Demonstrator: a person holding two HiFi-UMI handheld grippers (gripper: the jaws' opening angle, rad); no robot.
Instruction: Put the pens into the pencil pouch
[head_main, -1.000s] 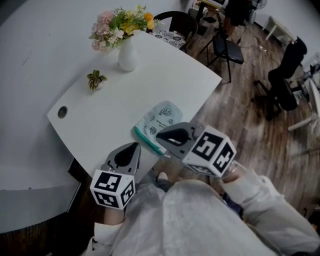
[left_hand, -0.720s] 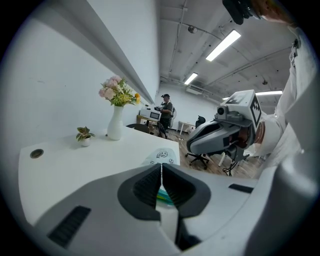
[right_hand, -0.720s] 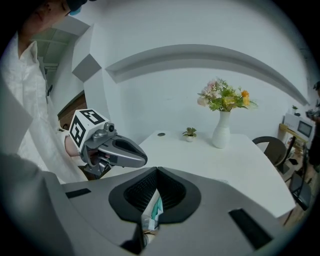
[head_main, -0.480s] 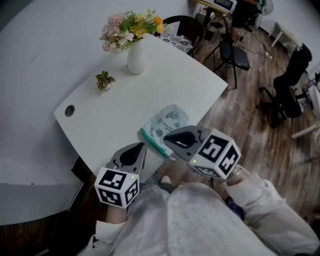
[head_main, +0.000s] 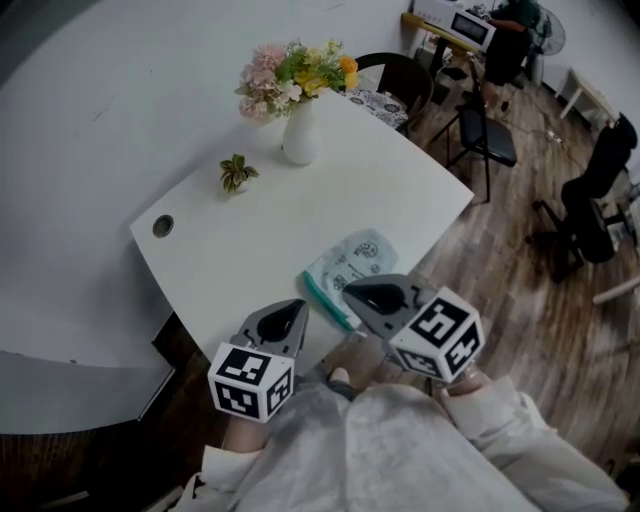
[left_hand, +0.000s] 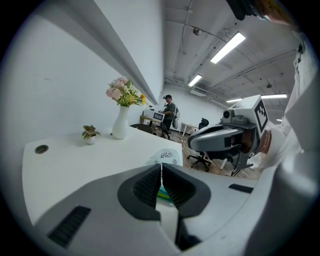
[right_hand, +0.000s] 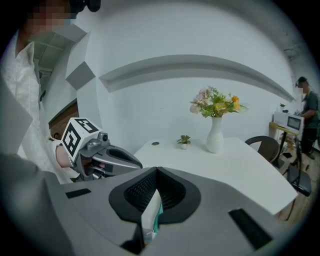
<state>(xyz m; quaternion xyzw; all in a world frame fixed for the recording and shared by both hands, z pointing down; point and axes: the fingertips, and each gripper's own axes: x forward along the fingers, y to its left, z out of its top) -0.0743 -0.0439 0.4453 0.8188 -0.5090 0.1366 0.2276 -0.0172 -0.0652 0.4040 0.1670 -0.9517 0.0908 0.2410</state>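
Observation:
The pencil pouch (head_main: 352, 262), white with a teal edge, lies flat at the near corner of the white table (head_main: 250, 230). No loose pens show in any view. My left gripper (head_main: 297, 305) hovers over the table's near edge, left of the pouch, with its jaws shut and nothing between them. My right gripper (head_main: 350, 291) is just off the near edge beside the pouch's teal side, also shut. In the left gripper view, the pouch (left_hand: 166, 157) lies beyond the closed jaws (left_hand: 161, 166). In the right gripper view, a strip of the pouch (right_hand: 151, 215) shows below the closed tips (right_hand: 156, 170).
A white vase of flowers (head_main: 299, 140) and a small potted plant (head_main: 237, 172) stand at the table's far side, with a cable hole (head_main: 163, 225) at the left. Dark chairs (head_main: 490, 135) stand on the wood floor to the right. A person (head_main: 510, 30) stands far back.
The head view has swung, so the table and vase sit further right and lower in the picture. Both grippers stay shut near the table's near edge.

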